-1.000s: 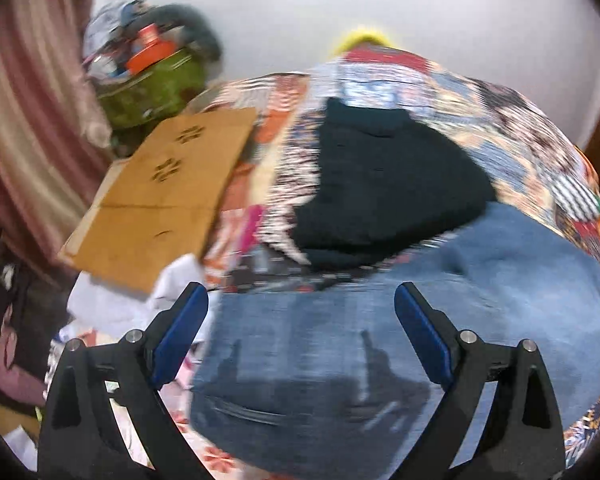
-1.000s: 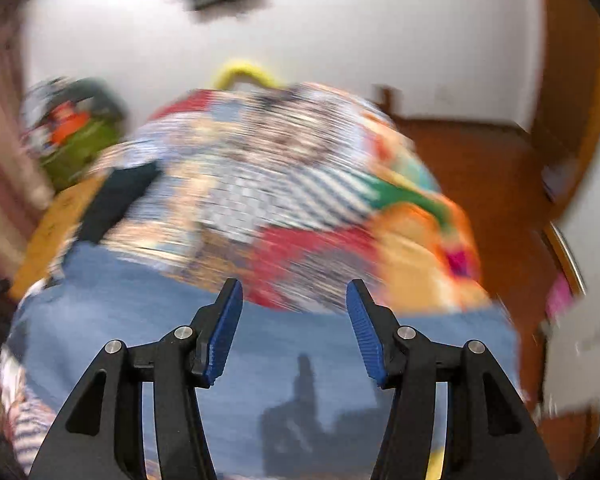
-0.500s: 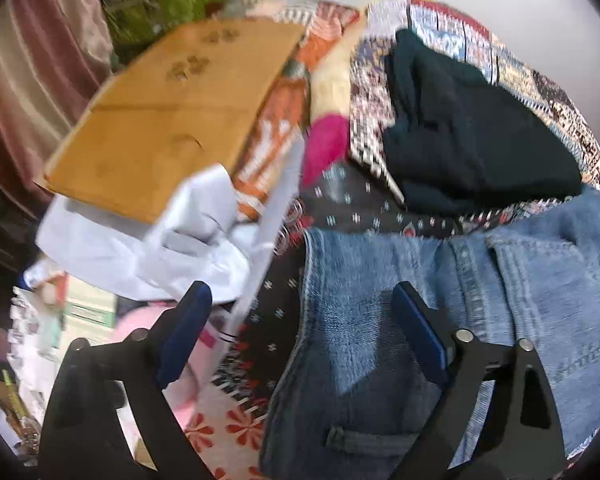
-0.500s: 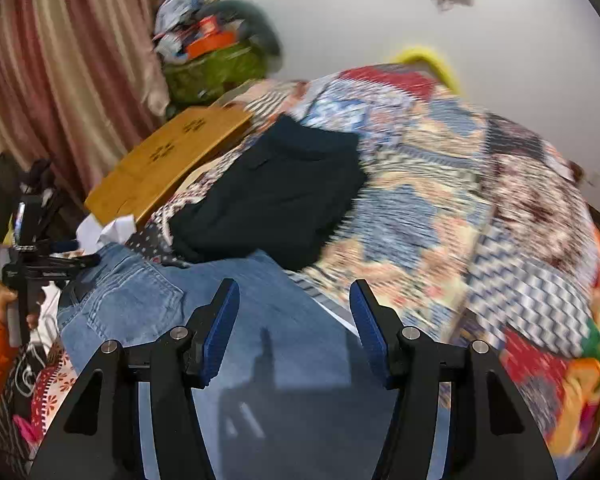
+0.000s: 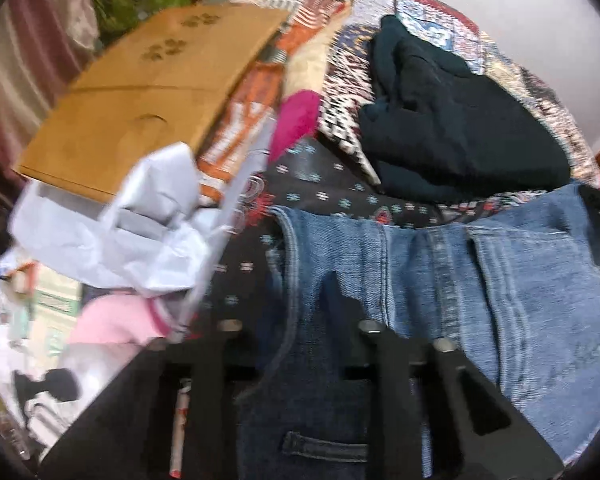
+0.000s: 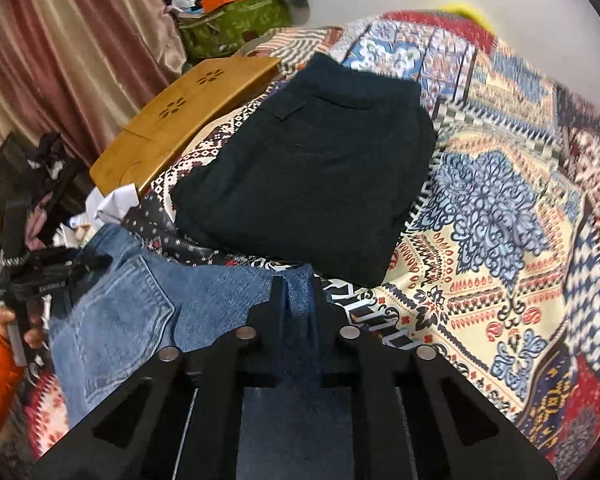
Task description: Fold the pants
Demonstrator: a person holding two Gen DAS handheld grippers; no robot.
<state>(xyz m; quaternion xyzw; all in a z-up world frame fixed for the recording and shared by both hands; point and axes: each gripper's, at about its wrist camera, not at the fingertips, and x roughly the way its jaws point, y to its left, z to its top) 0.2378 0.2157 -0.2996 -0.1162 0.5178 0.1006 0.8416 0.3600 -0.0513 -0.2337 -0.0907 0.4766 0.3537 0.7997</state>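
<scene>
Jeans (image 6: 140,312) waistband edge in both shut tongs (image 6: 298,300), quilt (image 6: 500,240) beyond.

Both grippers, wide open a sec ago, are now clamped on the jeans (image 6: 140,312): left gripper (image 5: 296,308) on the waistband edge, right gripper (image 6: 298,300) pinching a denim fold. Both sit lower, closer to fabric.

Ahead, a bed under a patchwork quilt of many colours (image 6: 500,208), with a folded dark navy garment (image 6: 312,168) lying on it. Beyond that to the left, a flat brown wooden board with flower-shaped cutouts (image 6: 188,120). Near left, crumpled white paper or plastic (image 5: 140,236). Far left, striped pink-and-beige curtains (image 6: 72,48) and a green patterned bag heaped with clutter (image 6: 236,20).
</scene>
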